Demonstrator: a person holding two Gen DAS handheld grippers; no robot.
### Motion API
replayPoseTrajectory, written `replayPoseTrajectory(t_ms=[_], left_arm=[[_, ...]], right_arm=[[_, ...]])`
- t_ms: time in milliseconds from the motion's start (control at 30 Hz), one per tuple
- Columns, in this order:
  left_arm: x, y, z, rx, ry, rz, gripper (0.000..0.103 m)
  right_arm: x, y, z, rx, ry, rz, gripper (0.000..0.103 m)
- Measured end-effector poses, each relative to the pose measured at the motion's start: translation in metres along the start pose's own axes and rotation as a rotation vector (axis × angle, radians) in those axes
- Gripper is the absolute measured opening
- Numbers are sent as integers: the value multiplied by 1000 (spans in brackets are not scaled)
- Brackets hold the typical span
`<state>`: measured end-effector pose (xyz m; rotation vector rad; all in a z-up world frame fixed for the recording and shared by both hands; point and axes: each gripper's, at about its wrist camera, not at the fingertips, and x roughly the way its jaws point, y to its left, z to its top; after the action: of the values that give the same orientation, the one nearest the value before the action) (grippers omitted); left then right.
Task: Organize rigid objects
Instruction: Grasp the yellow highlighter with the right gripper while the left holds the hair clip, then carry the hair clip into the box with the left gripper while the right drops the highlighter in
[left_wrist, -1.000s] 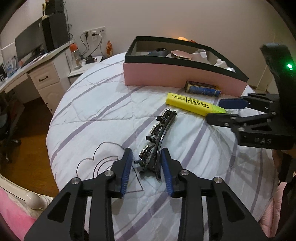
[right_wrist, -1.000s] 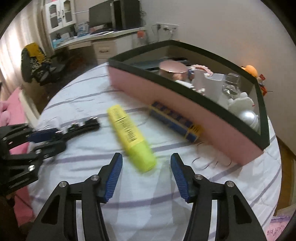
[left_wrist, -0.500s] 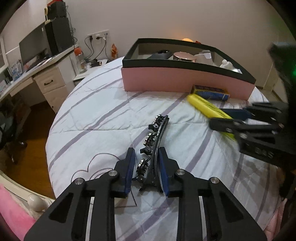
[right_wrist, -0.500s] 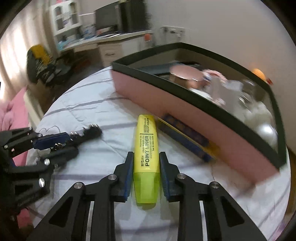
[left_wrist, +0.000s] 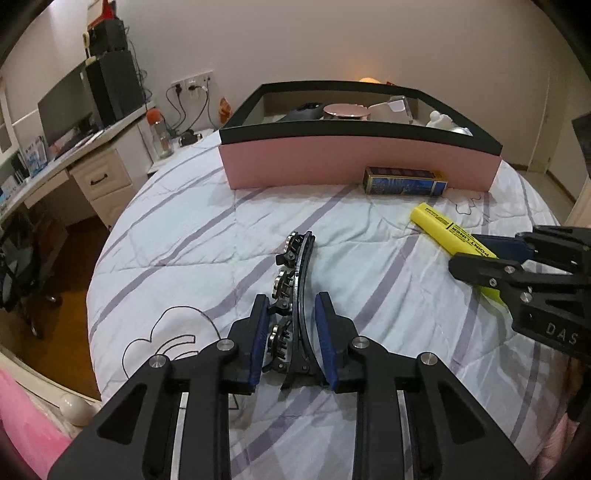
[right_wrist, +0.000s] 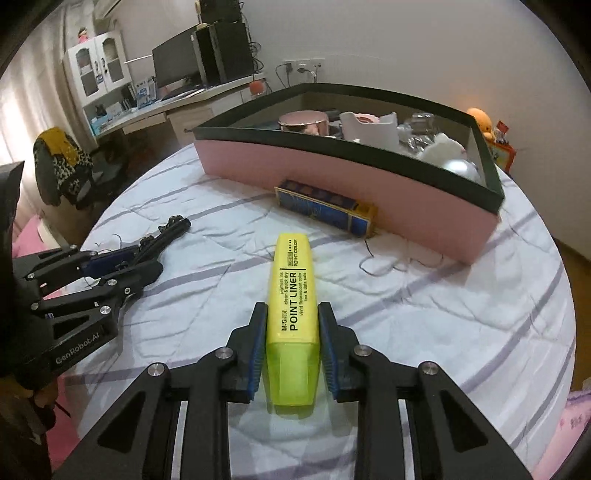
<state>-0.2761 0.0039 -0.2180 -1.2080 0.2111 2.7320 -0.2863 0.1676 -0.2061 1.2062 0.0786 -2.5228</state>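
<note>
Two grasps are set on the bedspread (left_wrist: 184, 236) before the pink box (left_wrist: 354, 173). Right gripper (right_wrist: 291, 345) is clamped on the yellow highlighter (right_wrist: 293, 295) near its cap; lift level. Left gripper (left_wrist: 291, 332) pinches the black hair clip (left_wrist: 293, 280) at its near end; lift slowly, since its far end could swing.

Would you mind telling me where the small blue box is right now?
The blue box lies on the striped bedspread against the pink storage box's front wall, just beyond the yellow highlighter held in the right gripper.
</note>
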Motion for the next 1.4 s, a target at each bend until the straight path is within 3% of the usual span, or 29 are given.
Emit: replayPoseTrajectory(t_ms=[200,367,733,1067,1400], left_arm=[[-3,1,3,-20,13,-25,19],[-13,0,5,-14,18,-38,19],[-58,2,25,-14,-83,-78,19],[-102,-5,76,23,-226,-76,20],[-102,-13,136,59,-302,-93,20]], right_arm=[[2,7,2,-63,-5,-39,29],[-14,-1,-5,-7,-52,-17,27],[-65,-12,6,45,-154,62,27],[-104,-22,38,26,-265,43,27],[-124,-51,87,26,-370,5,27]])
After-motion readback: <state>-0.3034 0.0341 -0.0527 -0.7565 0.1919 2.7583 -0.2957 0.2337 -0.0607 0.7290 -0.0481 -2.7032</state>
